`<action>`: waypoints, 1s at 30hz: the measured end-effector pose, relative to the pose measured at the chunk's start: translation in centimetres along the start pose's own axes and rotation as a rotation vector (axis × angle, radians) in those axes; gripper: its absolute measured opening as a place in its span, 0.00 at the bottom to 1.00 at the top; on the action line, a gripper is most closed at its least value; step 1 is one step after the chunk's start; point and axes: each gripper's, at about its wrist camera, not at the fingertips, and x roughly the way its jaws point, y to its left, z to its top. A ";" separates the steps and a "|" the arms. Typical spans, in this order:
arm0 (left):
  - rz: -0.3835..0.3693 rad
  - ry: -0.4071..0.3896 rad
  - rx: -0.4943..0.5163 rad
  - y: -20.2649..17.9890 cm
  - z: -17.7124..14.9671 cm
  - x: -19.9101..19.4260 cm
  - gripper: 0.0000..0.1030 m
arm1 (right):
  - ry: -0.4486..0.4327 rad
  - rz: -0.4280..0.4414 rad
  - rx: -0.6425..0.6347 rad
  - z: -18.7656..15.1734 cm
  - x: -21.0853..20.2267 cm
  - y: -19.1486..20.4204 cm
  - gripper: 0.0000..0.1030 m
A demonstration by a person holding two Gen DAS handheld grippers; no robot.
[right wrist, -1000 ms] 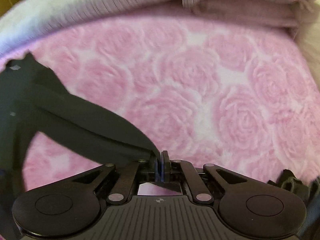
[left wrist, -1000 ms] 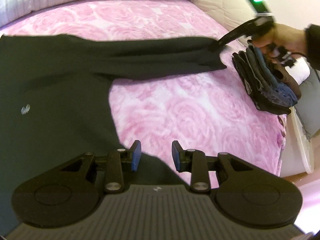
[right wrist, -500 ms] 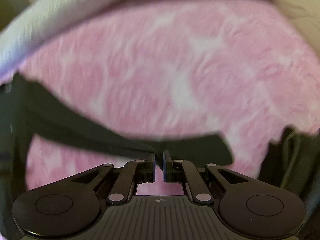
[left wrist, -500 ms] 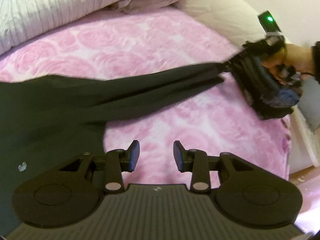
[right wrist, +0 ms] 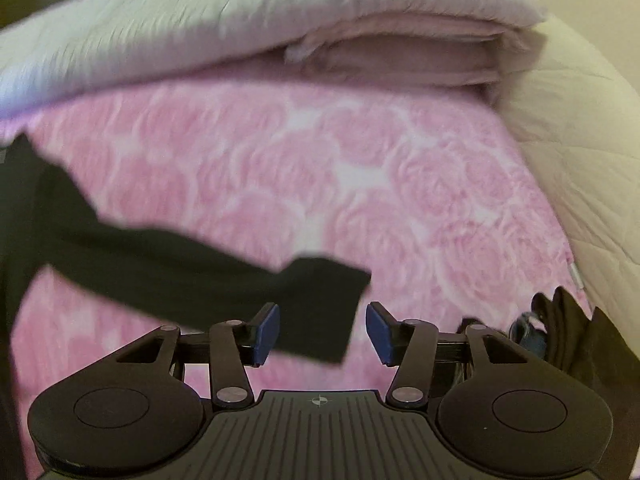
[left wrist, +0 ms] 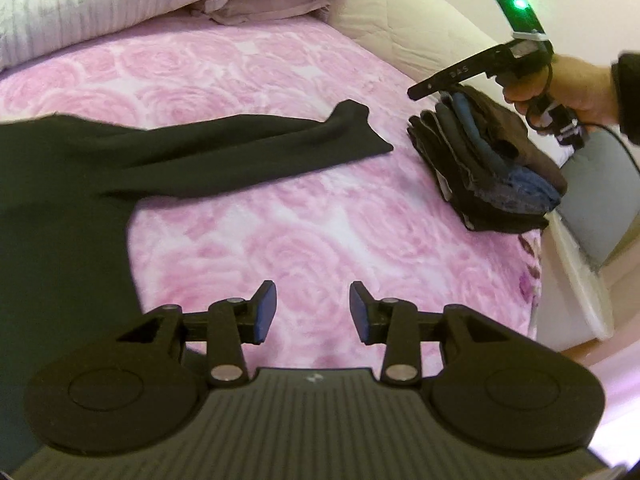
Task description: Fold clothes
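A black long-sleeved garment point(left wrist: 60, 208) lies spread on the pink rose-patterned bedspread point(left wrist: 304, 232). Its sleeve point(left wrist: 248, 148) stretches flat to the right, cuff near the stack of folded clothes. My left gripper point(left wrist: 312, 312) hovers open over bare bedspread, just right of the garment's body. In the right wrist view my right gripper point(right wrist: 322, 334) is open above the sleeve cuff point(right wrist: 324, 312), which lies loose on the bed. The right gripper point(left wrist: 416, 92) also shows in the left wrist view, held by a hand point(left wrist: 576, 84), raised above the stack.
A stack of folded dark and blue clothes point(left wrist: 488, 164) sits at the bed's right edge, and shows again as clothes point(right wrist: 568, 332) beside my right gripper. A folded white and pink duvet point(left wrist: 120, 4) lies along the far side. A cream padded headboard point(right wrist: 580, 152) borders the right.
My right gripper opened and let go of the sleeve cuff, then lifted away to the right. The sleeve dropped flat onto the bed. My left gripper stayed open and shifted right off the garment.
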 end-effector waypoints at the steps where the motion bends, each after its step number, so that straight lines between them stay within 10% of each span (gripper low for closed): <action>1: 0.006 -0.005 0.015 -0.6 0.2 0.2 0.33 | 0.017 0.013 -0.021 0.0 0.5 -0.2 0.51; 15: 0.252 0.009 0.135 -7.4 7.5 12.3 0.34 | 0.214 0.358 -0.506 5.3 15.5 -3.9 0.51; 19: 0.334 0.032 0.411 -12.6 8.5 17.2 0.38 | 0.278 0.490 -0.387 6.3 17.4 -6.2 0.05; 25: 0.506 0.037 0.869 -18.9 8.4 25.2 0.42 | 0.341 0.591 -0.194 8.3 17.8 -10.1 0.03; 30: 0.591 0.109 0.937 -17.5 9.3 30.4 0.42 | 0.378 0.657 -0.077 9.7 17.7 -12.4 0.03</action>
